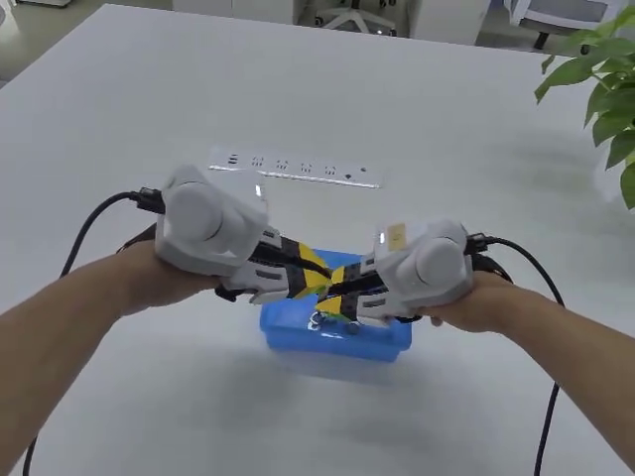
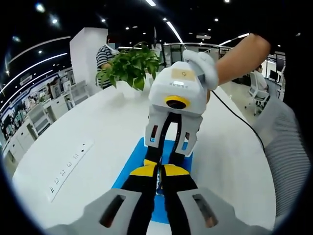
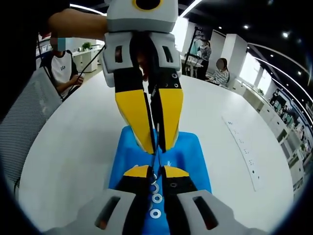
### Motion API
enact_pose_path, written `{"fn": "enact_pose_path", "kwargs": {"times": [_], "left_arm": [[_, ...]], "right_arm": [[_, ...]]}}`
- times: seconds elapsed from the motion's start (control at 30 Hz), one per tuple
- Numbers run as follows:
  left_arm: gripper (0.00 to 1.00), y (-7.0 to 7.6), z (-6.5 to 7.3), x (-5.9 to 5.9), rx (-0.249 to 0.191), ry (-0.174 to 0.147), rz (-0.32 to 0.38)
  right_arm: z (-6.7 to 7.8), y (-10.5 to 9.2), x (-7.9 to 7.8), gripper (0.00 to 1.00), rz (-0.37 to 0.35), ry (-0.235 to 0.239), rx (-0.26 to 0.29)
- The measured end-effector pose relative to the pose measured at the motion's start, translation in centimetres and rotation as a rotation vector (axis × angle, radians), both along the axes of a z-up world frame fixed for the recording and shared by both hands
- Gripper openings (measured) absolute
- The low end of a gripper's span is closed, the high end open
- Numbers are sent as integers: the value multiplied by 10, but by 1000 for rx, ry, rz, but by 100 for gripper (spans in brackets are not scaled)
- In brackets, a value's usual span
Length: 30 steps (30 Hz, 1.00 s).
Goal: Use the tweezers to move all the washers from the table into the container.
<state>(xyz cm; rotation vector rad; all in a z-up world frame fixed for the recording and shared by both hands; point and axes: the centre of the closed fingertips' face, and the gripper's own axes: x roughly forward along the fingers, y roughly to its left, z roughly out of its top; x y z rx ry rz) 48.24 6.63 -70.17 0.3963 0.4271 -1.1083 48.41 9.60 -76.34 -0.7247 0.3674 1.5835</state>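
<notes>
Head view: grippers tip to tip over the blue container (image 1: 298, 342), mid-table (image 1: 149, 397).
The left gripper (image 2: 160, 172) was pinched shut on the tweezers (image 3: 155, 147). The right gripper (image 3: 155, 172) was nearly closed about them, grip unconfirmed. Three washers (image 3: 156, 198) lay in the container. The grippers hid the table around it, so any washers remaining could not be judged. There was open surface on both sides. A power strip (image 1: 293, 167) lay toward the far edge and a plant (image 1: 605, 89) stood at the right edge.
</notes>
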Motion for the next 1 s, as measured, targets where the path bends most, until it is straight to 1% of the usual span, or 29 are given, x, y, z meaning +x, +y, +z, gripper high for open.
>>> {"fn": "enact_pose_path", "kwargs": {"times": [0.13,0.37,0.53,0.7,0.8,0.9,1.0], "left_arm": [[7,0,0,1,7,-13,-9],[6,2,2,-1,14,-20,-17],[5,2,5,-1,6,-24,-24],[5,2,10,1,-2,-31,-21],[5,1,13,0,-9,-31,-29],[5,-1,18,-2,-17,-28,-37],[5,-1,21,-2,-16,-30,-43]], "right_arm": [[0,0,0,10,3,-3,-1],[2,0,-2,11,4,-1,1],[5,0,-2,11,-1,1,7],[10,-2,-2,11,-5,-4,16],[13,-2,-3,11,-10,2,22],[18,-3,-5,10,-16,25,34],[21,-4,-6,10,-21,26,38]]}}
